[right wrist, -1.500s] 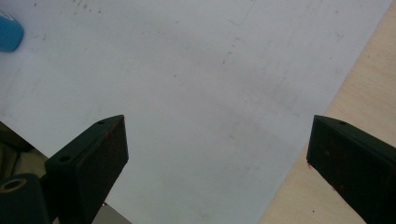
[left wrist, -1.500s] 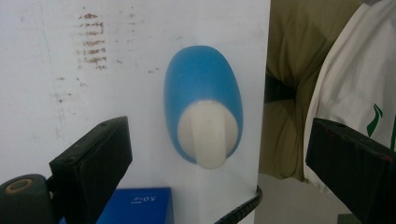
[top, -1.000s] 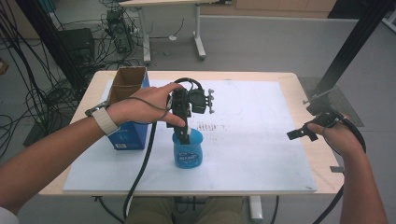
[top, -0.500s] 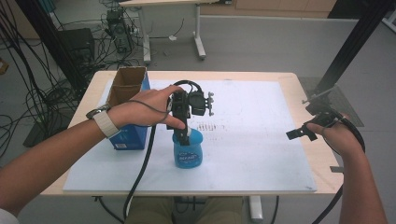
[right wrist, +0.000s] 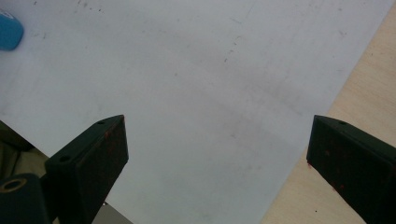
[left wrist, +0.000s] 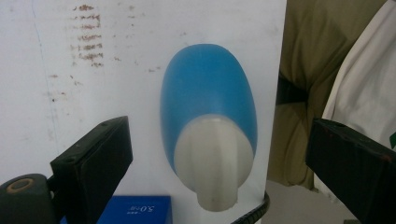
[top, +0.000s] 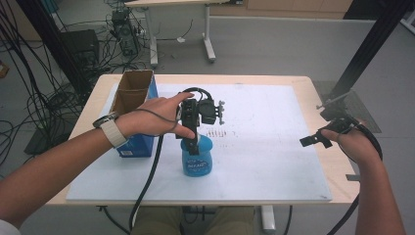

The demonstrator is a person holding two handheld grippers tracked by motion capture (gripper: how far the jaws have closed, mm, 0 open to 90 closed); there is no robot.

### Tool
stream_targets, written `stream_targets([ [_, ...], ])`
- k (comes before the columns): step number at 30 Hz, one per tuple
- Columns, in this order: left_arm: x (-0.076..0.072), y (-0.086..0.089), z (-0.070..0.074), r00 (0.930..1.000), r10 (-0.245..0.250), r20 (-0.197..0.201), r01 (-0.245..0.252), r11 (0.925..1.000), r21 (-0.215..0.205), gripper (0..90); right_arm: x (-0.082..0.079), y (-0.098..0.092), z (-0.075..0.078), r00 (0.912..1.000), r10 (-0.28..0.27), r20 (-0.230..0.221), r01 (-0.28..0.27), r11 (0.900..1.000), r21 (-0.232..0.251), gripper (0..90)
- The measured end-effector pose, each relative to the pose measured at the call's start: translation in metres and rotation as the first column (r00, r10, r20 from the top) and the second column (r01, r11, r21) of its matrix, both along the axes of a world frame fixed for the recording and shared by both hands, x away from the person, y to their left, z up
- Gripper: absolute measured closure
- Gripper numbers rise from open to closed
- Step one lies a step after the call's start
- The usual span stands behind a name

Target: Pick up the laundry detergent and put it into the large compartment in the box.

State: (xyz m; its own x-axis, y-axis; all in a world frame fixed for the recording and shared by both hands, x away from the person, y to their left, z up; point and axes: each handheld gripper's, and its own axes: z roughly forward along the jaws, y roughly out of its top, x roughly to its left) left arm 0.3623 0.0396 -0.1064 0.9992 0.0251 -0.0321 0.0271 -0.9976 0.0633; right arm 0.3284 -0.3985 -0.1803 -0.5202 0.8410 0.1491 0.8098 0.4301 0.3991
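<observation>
The left tool (top: 195, 142) hangs spread over the blue bottle's (top: 197, 159) white cap (left wrist: 212, 161), lined up to grip it; the right tool (top: 313, 141), also spread, idles aside on the worktop (top: 274, 161)

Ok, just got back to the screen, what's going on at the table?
A person has the left tongs right above an upright blue bottle with a white cap on the white mat. In the left gripper view the jaws stand wide open on either side of the cap, not touching it. The right tongs hang open over the mat's right edge, holding nothing. An open cardboard box stands at the left.
</observation>
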Motion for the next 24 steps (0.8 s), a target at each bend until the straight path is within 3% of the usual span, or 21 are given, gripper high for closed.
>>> stream_targets([
  [24,0.0008,-0.0007,-0.0082,0.9999,0.012,0.003,-0.012,0.9999,0.005,8.1,0.0004,-0.0011,-0.0006,1.0000,-0.001,-0.005,0.001,1.000,0.001,5.8],
])
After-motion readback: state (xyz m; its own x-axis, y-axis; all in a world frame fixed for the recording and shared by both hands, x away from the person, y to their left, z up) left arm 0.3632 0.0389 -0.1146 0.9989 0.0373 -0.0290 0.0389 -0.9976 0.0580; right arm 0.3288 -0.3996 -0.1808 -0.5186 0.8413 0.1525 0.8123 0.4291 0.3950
